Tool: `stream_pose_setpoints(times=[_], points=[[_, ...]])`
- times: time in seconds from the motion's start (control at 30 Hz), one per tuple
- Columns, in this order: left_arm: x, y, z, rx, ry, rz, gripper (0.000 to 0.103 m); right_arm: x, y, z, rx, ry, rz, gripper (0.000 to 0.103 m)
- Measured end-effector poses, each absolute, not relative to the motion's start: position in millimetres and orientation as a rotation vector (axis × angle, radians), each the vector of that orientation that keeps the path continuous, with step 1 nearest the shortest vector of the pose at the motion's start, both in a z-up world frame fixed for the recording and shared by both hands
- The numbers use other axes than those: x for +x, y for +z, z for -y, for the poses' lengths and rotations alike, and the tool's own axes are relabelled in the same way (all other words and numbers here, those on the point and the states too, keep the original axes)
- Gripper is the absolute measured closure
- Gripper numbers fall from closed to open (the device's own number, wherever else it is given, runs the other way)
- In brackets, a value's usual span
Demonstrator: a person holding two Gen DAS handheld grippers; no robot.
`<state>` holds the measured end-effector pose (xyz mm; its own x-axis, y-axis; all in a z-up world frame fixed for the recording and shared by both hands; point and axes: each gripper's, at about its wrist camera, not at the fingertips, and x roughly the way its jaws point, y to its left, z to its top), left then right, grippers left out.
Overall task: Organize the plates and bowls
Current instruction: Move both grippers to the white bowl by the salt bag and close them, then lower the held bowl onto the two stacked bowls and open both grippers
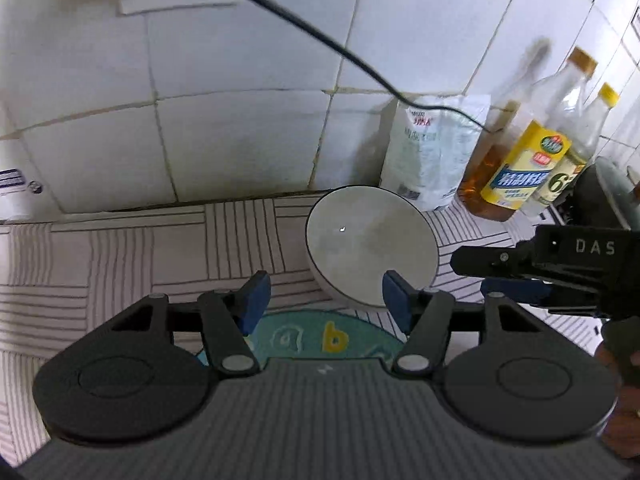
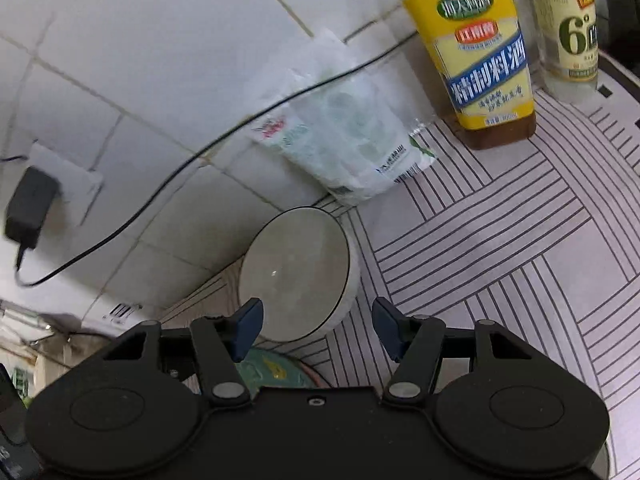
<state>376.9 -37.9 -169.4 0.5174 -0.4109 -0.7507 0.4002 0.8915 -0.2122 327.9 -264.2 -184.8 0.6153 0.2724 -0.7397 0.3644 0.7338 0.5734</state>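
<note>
A white bowl (image 1: 370,244) with a dark rim stands on the striped counter mat near the tiled wall; it also shows in the right wrist view (image 2: 298,272). A teal plate (image 1: 320,336) with coloured letters lies just in front of it, under my left gripper, and shows in the right wrist view (image 2: 272,372). My left gripper (image 1: 326,300) is open and empty, above the plate, just short of the bowl. My right gripper (image 2: 318,326) is open and empty, at the bowl's near right edge. It also shows from the side in the left wrist view (image 1: 472,268).
A white plastic bag (image 1: 428,152) leans on the wall behind the bowl. Beside it stand a yellow-labelled bottle (image 1: 516,164) and a clear bottle (image 1: 568,168). A black cable (image 1: 320,36) hangs along the wall from a charger (image 2: 30,208). A dark pot (image 1: 600,196) is at far right.
</note>
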Motion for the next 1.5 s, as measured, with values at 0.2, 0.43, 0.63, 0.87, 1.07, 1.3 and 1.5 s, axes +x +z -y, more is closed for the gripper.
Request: stream_pose_setpoints(times=[0.2,0.43,0.63,0.87,1.07,1.3,1.5], points=[[401,-190,58,0.001,-0.497,-0.937,0.042,354,-208,271,0.852,-0.126,-0.986,0.039],[422,-207,68,0.005,-0.495,-1.020,0.044,378,-226,275,0.842,-0.205,-1.032,0.066],[427,-216,73,-0.009,-0.498,-1.077,0.068,380,-233,280,0.883,-0.202,-1.023,0.089],[416,-211,70,-0.049,-0.505,-1.087,0.074,371,-223,286,0.853,-0.186,-1.023,0.088],[399,-192,71,-0.059,-0.545,-1.056,0.074,349,-196,290,0.802,-0.157,-0.977,0.088],[374,-156,74,-0.053,-0.636,-1.014,0.074,303,-157,295,0.753,-0.151,-0.894,0.087],[345,-126,78,-0.051,-0.698,-0.987,0.074,260,-130,297,0.715,-0.170,-0.845,0.087]])
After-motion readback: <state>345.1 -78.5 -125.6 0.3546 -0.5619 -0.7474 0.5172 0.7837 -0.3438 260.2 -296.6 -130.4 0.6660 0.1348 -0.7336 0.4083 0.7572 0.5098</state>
